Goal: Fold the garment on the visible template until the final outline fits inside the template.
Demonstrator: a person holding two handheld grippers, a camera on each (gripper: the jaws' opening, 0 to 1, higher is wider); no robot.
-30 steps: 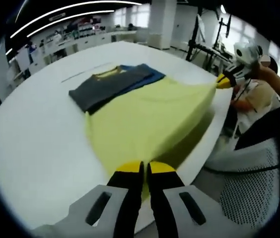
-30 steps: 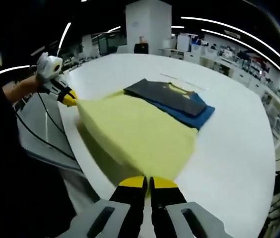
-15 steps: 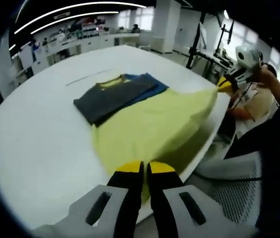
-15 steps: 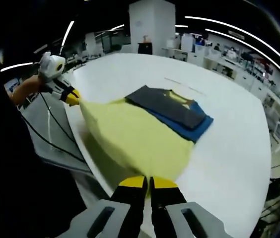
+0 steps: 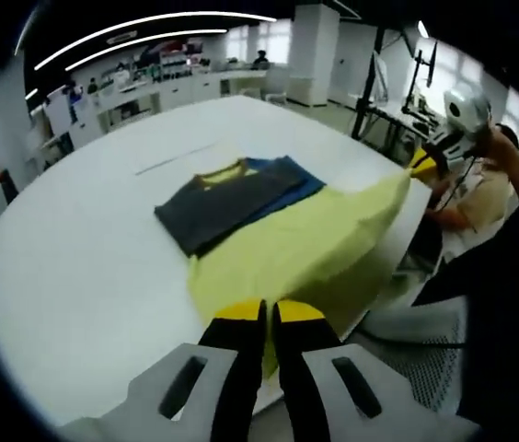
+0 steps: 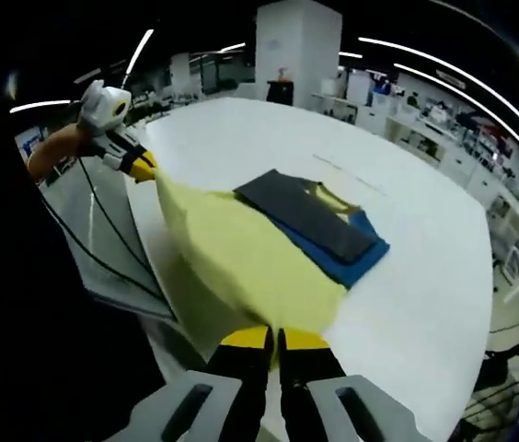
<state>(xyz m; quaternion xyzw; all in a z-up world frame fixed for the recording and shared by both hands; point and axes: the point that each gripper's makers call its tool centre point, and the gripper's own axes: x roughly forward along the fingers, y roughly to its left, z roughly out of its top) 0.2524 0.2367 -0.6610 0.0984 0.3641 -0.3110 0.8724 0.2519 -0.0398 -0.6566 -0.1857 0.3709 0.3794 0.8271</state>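
Note:
A yellow garment (image 5: 292, 249) hangs stretched between both grippers over the near edge of a white table (image 5: 85, 249). My left gripper (image 5: 269, 313) is shut on one corner of it. My right gripper (image 6: 273, 339) is shut on the other corner, and shows at the far right of the left gripper view (image 5: 422, 162). The left gripper appears at the left of the right gripper view (image 6: 140, 167). The yellow garment (image 6: 241, 258) is lifted off the table at its held edge. Beyond it lie a folded dark grey garment (image 5: 223, 198) on a folded blue one (image 5: 289, 180). A thin template line (image 5: 172, 158) is marked further back.
A person's hand (image 5: 494, 152) holds the right gripper. A white mesh chair (image 5: 444, 354) stands off the table's edge. Dark tripod stands (image 5: 379, 74) rise behind the table. Benches and desks line the far walls. Cables (image 6: 103, 249) run across a grey surface beside the table.
Both grippers have pulled back and up with the yellow garment, dragging it toward the table's near edge. More of the grey and blue stack is uncovered.

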